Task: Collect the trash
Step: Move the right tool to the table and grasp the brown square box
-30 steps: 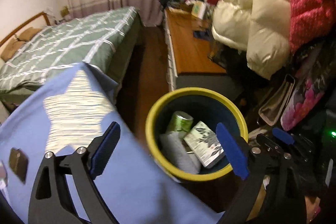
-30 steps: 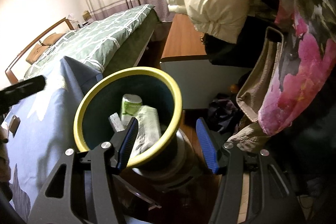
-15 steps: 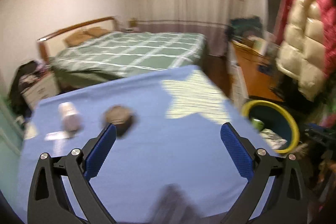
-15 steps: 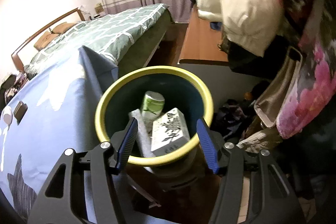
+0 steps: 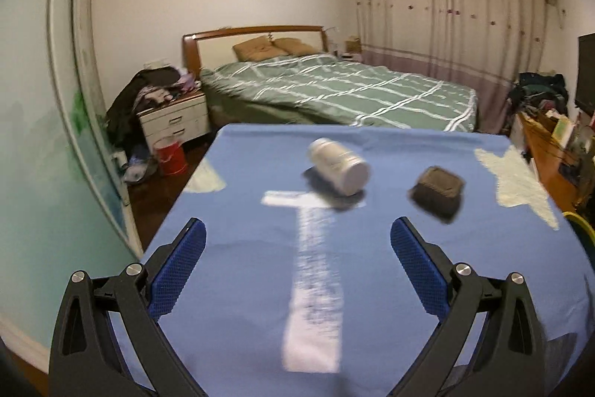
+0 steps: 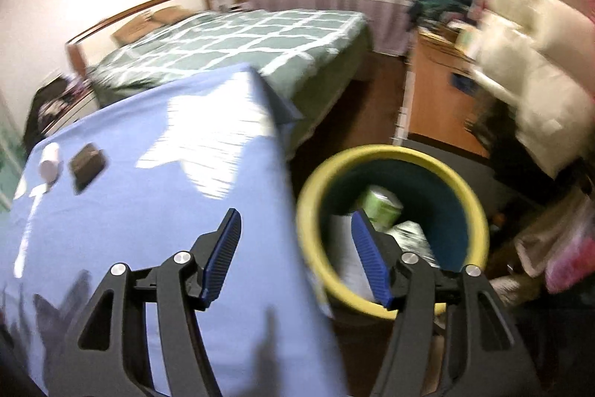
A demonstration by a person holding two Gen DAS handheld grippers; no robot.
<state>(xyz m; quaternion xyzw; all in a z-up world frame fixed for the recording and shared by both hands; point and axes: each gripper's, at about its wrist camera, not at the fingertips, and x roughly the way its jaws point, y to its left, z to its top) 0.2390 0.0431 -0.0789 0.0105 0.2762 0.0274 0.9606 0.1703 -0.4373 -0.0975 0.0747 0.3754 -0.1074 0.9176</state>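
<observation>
Approaching: white bottle (image 5: pixel 339 165) lying sideways ahead of left gripper (image 5: pixel 297 259), long axis slanted.
Left: spread wide, empty.
Right gripper (image 6: pixel 295 253): half-open, empty, farther off by bin (image 6: pixel 390 155).

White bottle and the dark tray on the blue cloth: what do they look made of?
White bottle: probably plastic, smooth and slightly glossy, going by its even white body and flat cap; blur hides any label.
Dark tray: looks like thin moulded plastic, dark brown or black, with ribbed sides and a matte look; motion blur leaves that open.
Blue cloth: matte woven fabric, with soft creases.
</observation>
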